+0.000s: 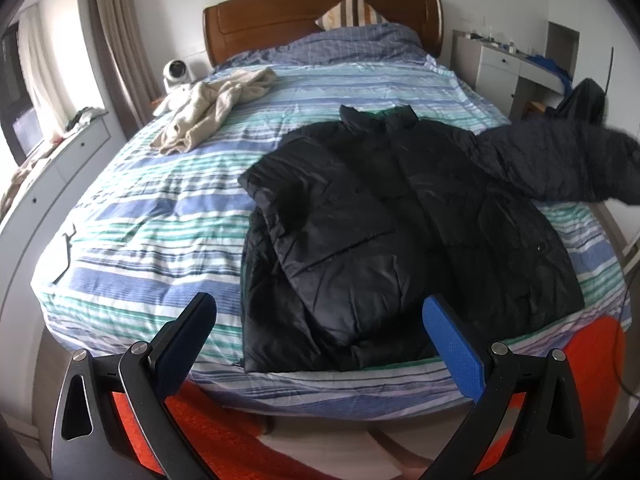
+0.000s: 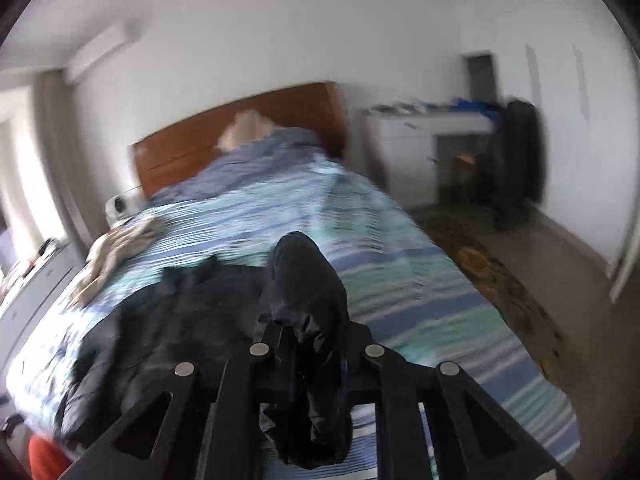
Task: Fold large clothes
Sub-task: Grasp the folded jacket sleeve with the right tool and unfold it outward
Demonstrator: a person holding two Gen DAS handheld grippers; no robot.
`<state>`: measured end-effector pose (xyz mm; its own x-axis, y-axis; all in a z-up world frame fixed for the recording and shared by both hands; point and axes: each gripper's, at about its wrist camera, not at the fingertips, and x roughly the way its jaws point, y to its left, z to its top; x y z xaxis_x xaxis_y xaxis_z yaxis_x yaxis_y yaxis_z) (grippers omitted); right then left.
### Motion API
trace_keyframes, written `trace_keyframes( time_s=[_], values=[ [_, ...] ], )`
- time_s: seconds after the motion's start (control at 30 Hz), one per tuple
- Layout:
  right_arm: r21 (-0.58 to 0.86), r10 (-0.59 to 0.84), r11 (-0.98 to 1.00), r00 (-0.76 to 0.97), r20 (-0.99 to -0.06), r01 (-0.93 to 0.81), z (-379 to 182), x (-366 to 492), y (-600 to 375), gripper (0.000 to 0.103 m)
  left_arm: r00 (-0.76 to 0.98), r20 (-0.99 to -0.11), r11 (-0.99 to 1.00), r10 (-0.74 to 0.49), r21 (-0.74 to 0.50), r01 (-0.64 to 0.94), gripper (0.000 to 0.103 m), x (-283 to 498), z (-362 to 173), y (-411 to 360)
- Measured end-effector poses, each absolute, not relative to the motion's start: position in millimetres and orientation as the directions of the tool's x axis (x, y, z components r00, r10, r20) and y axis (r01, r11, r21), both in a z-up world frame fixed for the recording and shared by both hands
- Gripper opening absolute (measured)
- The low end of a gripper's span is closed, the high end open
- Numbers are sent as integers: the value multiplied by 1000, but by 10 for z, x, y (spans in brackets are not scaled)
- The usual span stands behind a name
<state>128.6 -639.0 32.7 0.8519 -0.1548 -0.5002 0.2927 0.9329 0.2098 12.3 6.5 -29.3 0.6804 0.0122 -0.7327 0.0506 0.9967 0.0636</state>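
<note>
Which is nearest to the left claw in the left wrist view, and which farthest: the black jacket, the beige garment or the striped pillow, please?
1. black jacket, just ahead of the left claw.
2. beige garment, mid-bed, left.
3. striped pillow, against the headboard.

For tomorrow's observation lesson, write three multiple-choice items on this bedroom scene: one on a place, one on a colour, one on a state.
1. Where does the beige garment lie?
A. On the bed's far left, near the headboard
B. On the floor
C. On top of the jacket

2. What colour is the puffer jacket?
A. Red
B. Black
C. White

3. What is the right claw doing?
A. Standing open and empty
B. Gripping the pillow
C. Clamped on the jacket's sleeve

Answers: 1 A, it sits crumpled on the striped bedding, apart from the jacket. 2 B, black all over. 3 C, dark fabric is pinched between its fingers.
</note>
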Motion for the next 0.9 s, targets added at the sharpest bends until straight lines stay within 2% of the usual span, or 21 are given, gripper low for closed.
trace_keyframes(
  time_s=[0.13, 0.23, 0.27, 0.3, 0.43, 0.5, 0.63, 0.73, 0.8, 0.9],
  values=[
    [350, -194, 816, 788, -584, 460, -203, 1275, -7183, 15, 696, -718, 997, 28, 68, 30, 103, 92, -243, 116],
    [389, -212, 724, 720, -660, 570, -620, 1225, -7626, 24, 688, -724, 997, 46, 80, 17, 103, 115, -287, 140],
    [378, -238, 696, 693, -680, 611, -732, 1198, -7718, 34, 683, -729, 996, 52, 85, 14, 103, 130, -312, 148],
    [364, -261, 679, 673, -692, 638, -794, 1145, -7792, 38, 675, -736, 996, 60, 93, 13, 103, 154, -337, 155],
    [255, -393, 633, 588, -707, 730, -887, 873, -7855, 38, 672, -737, 991, 75, 127, 28, 103, 215, -367, 207],
    [259, -388, 645, 599, -701, 719, -873, 740, -7792, 38, 677, -734, 989, 53, 134, 67, 103, 222, -376, 235],
    [205, -368, 742, 644, -671, 638, -723, 478, -7289, 45, 635, -768, 949, -88, 130, 289, 103, 292, -533, 117],
    [227, -309, 795, 697, -648, 563, -601, 402, -6872, 47, 627, -775, 873, -81, 248, 419, 103, 350, -757, -185],
    [251, -260, 820, 727, -636, 514, -563, 462, -6597, 48, 671, -736, 803, -90, 345, 486, 103, 374, -915, -422],
    [279, -177, 859, 761, -624, 429, -565, 550, -6134, 48, 664, -742, 754, -87, 386, 531, 103, 588, -1174, -606]
  ],
)
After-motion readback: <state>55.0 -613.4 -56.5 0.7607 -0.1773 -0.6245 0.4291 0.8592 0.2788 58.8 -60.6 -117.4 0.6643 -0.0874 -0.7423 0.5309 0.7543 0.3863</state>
